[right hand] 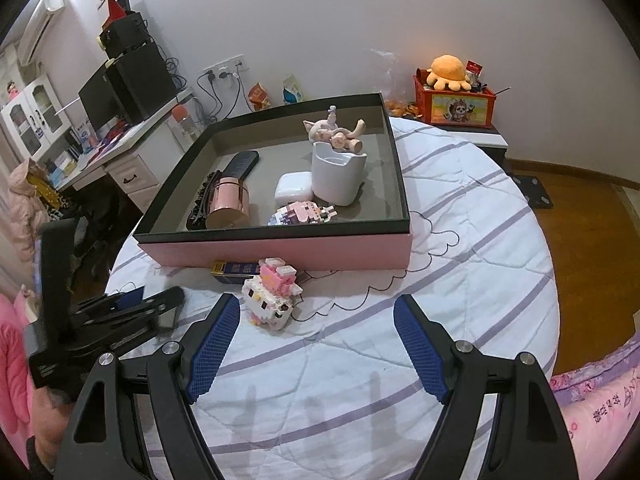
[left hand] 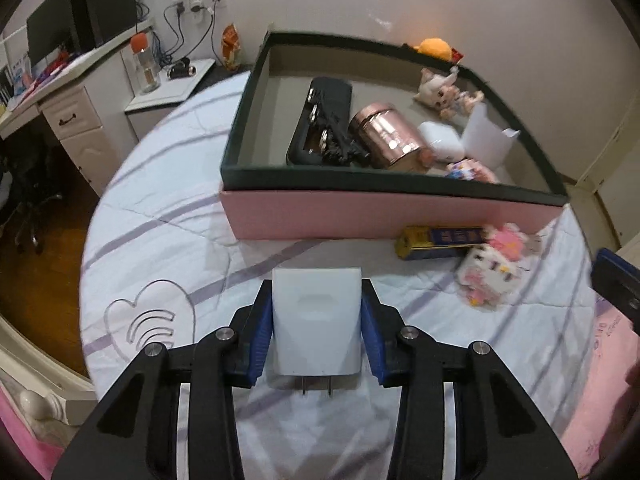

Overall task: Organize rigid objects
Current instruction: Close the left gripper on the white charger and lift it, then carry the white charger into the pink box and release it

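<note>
While prongs face the camera, left fingers (left hand: 256, 340) clench the white charger (left hand: 316, 324); right fingers (right hand: 216, 344) released

Each camera sits on a gripper and looks forward and down along its two fingers at the bed (left hand: 168, 216). The left one is low and close to the blanket, facing the pink box (left hand: 360, 216) from its near side. The right one looks from a bit farther back and to the right. Both see the box (right hand: 280, 250) and the block toy (right hand: 272, 298).
</note>
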`<action>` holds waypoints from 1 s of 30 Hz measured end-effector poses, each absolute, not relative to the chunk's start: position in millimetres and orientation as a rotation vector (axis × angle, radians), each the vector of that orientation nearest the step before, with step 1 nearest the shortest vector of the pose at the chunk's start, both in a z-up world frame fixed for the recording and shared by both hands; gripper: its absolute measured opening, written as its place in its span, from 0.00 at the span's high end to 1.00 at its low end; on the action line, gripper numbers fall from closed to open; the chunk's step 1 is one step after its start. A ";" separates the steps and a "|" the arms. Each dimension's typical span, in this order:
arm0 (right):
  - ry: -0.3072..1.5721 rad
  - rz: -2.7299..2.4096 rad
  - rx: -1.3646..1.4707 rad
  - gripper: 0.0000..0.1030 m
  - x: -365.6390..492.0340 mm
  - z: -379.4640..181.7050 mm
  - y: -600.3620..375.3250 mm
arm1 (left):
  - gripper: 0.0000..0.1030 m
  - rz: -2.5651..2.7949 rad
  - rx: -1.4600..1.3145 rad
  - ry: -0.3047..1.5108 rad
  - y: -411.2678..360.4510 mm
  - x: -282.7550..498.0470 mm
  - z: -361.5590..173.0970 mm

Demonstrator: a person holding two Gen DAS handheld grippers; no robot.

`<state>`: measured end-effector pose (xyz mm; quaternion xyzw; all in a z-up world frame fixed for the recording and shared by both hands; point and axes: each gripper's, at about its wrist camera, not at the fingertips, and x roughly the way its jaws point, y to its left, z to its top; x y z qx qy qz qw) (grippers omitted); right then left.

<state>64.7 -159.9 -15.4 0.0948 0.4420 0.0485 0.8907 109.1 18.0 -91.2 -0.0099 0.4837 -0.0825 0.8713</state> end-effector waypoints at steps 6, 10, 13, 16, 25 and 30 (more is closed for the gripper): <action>0.882 0.098 0.193 0.22 83.2 -2.7 -163.4 | 0.61 -0.215 -0.034 0.964 10.8 111.6 -52.8; 0.831 0.084 0.158 0.22 111.4 17.2 -166.2 | 0.61 -0.238 -0.026 0.925 -1.5 139.0 -28.5; 0.805 0.056 0.139 0.22 139.2 26.7 -173.2 | 0.61 -0.256 -0.011 0.892 -13.8 168.4 -14.2; 0.806 0.029 0.149 0.22 170.4 24.9 -183.9 | 0.61 -0.267 -0.006 0.863 -27.0 195.4 -3.3; 0.853 0.016 0.189 0.22 228.8 -2.9 -206.7 | 0.61 -0.281 0.020 0.913 -60.8 273.1 -25.2; 0.865 0.016 0.198 0.21 240.5 -11.2 -213.6 | 0.61 -0.301 0.037 0.951 -78.6 293.9 -44.5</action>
